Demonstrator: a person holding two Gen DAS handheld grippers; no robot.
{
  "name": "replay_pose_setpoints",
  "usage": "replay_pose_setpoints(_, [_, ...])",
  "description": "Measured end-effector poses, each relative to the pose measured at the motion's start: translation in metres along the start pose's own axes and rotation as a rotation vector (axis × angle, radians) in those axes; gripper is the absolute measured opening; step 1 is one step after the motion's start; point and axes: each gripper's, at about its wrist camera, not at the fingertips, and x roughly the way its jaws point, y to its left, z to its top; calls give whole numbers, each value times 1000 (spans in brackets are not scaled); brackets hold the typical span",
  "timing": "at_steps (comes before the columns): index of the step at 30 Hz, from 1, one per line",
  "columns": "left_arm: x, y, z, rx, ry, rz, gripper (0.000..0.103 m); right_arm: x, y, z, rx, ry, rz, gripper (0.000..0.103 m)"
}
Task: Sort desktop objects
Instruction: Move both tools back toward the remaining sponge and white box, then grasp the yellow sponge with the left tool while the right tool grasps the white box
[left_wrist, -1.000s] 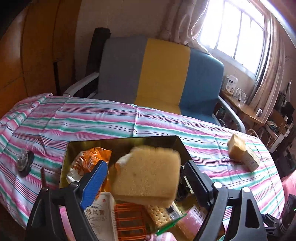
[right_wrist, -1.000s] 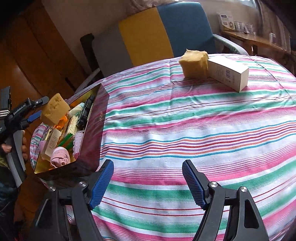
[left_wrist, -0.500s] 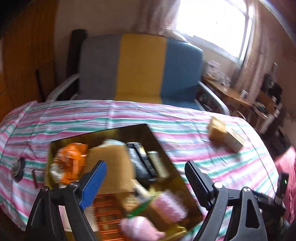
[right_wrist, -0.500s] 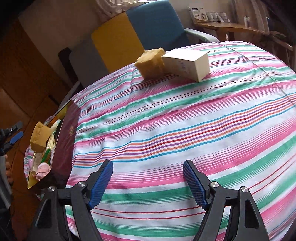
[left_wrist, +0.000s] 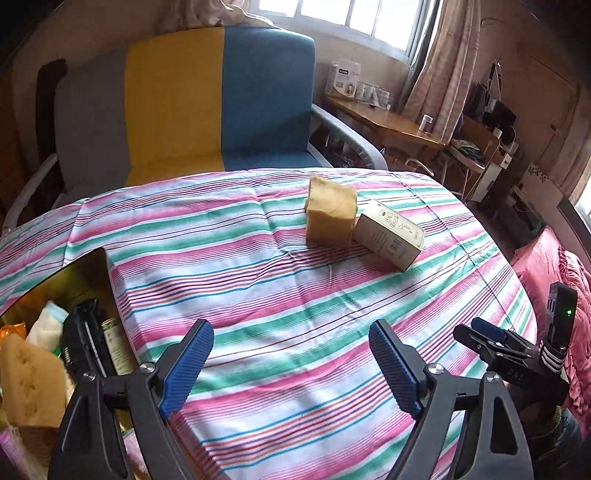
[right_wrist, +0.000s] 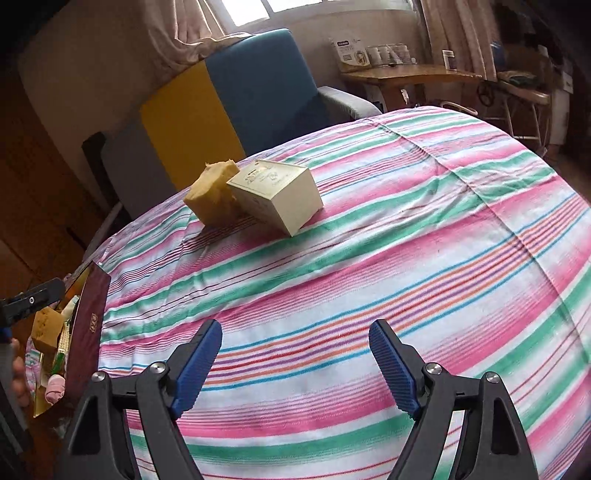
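A yellow sponge (left_wrist: 330, 212) (right_wrist: 212, 197) stands on the striped tablecloth, touching a cream carton (left_wrist: 389, 234) (right_wrist: 275, 194) on its right. Both lie well beyond my grippers. My left gripper (left_wrist: 290, 354) is open over bare cloth with nothing between its fingers. My right gripper (right_wrist: 295, 354) also hangs over bare cloth; its jaws are opening with nothing between them. It shows at the right edge of the left wrist view (left_wrist: 491, 339). An open tin (left_wrist: 85, 273) (right_wrist: 86, 332) at the table's left holds another yellow sponge (left_wrist: 26, 384) (right_wrist: 46, 325) and several small items.
A grey, yellow and blue armchair (left_wrist: 221, 96) stands behind the table. A wooden side table (left_wrist: 388, 122) with small jars is at the back right. Pink bedding (left_wrist: 554, 266) lies off the table's right edge. A hand (right_wrist: 18, 373) shows beside the tin.
The sponge that sat between my left jaws now lies in the tin. The left gripper has swung right, over the cloth. My right gripper has moved closer to the sponge and carton.
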Motion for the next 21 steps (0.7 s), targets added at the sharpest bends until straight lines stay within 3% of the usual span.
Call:
replay_pose_setpoints(9, [64, -26, 47, 55, 45, -27, 88, 39, 7, 50, -262, -3, 0, 83])
replay_pose_setpoints(13, [91, -32, 68, 62, 36, -41, 88, 66, 9, 71, -392, 18, 0, 84])
replay_pose_setpoints(21, [127, -35, 100, 100, -16, -50, 88, 107, 8, 100, -521, 38, 21, 84])
